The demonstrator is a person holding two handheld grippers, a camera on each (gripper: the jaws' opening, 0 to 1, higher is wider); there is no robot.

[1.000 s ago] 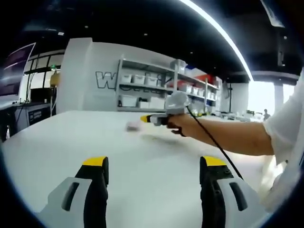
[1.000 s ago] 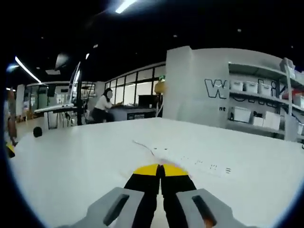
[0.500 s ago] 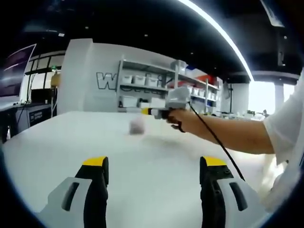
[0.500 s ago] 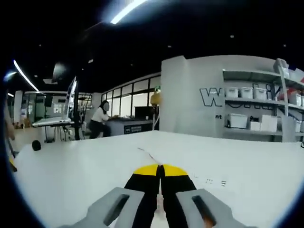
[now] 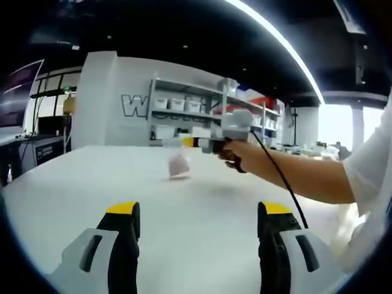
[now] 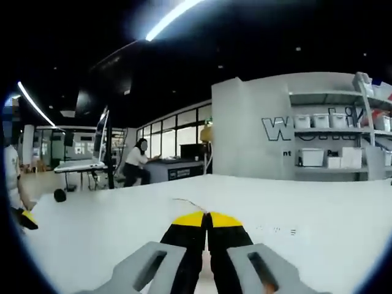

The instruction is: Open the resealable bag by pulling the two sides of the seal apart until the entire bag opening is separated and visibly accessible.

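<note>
Behind the wide white desk a grey wall with large lettering and a rack of shelves stacked with white bins are seen, under a dark ceiling crossed by a strip light.

Over the last second the resealable bag has been lifted: a second ago it was lying low on the desk, half a second ago it was partly raised, and now it is hung clear of the surface from the tip of the right claw, which has climbed with it. For the task this is judged to mean that one side of the seal has been secured and presented in the air — the opposing pull has not yet been started, and the bag's mouth cannot be seen to be parted.

The right arm is stretched well forward over the desk, the hand wrapped round the handle, the cable trailing back under the wrist. The right claw is pinched tight, its yellow tips meeting on the bag's thin edge. The left claw is held low and level near the desk — spread wide, nothing between its jaws, well short of the bag.
</note>
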